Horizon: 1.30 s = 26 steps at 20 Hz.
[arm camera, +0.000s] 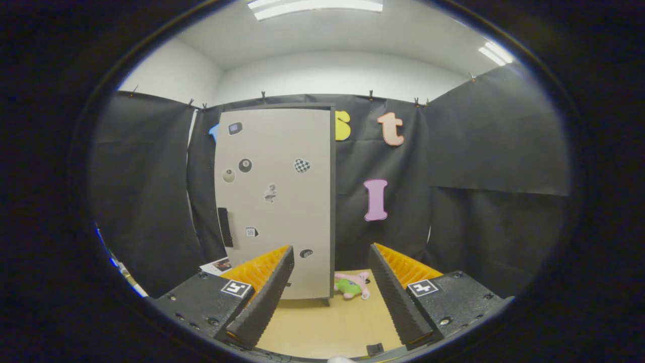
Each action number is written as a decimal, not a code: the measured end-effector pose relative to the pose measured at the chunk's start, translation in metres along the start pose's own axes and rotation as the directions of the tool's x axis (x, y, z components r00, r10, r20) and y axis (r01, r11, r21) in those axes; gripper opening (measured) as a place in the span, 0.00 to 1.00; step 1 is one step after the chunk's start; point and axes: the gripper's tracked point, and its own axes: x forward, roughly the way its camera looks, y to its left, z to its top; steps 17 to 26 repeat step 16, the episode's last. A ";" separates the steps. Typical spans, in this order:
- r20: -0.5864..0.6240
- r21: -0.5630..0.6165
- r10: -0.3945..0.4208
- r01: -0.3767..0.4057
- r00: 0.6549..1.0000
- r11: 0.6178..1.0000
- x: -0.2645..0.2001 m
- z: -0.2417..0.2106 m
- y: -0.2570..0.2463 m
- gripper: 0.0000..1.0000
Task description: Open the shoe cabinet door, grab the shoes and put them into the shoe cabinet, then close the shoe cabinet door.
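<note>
Hand-held gripper (330, 262): its two fingers stand wide apart with nothing between them; they point toward the shoe cabinet and touch nothing.
Left finger (267, 297): its ridged inner face runs up toward the lower part of the cabinet door, and its tip overlaps the door's lower edge in the view.
Right finger (395, 295): its tip sits just right of the plush toy in the view.
Worktop (322, 327): a pale wood-coloured surface shows in the gap between the fingers and carries the cabinet and the toy.
Small dark piece (374, 349): it lies on the worktop at the near edge, close to the base of the right finger; what it is cannot be told.
Plush toy (352, 286): a pink figure in green shorts lies on the worktop beyond the fingers, just beside the cabinet's lower right corner.
Shoe cabinet (274, 201): it stands upright ahead of the fingers, slightly toward the left finger's side, with a dark frame along its top and right side.
Cabinet door (287, 222): light grey, shut flush with the frame, dotted with small stickers.
Door handle (225, 227): a dark vertical strip near the door's left edge, about midway down.
Paper (217, 265): a printed sheet lies by the cabinet's lower left corner, behind the left finger.
Booth wall (478, 201): black cloth clipped up behind and to both sides of the cabinet.
Ceiling lights (317, 6): bright strips above the white upper wall.
</note>
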 end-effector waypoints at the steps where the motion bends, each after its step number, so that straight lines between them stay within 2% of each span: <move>1: 0.000 -0.001 0.002 -0.002 1.000 1.000 0.000 0.000 0.001 0.98; 26: 0.015 -0.013 0.006 -0.006 1.000 1.000 0.000 0.005 0.008 0.98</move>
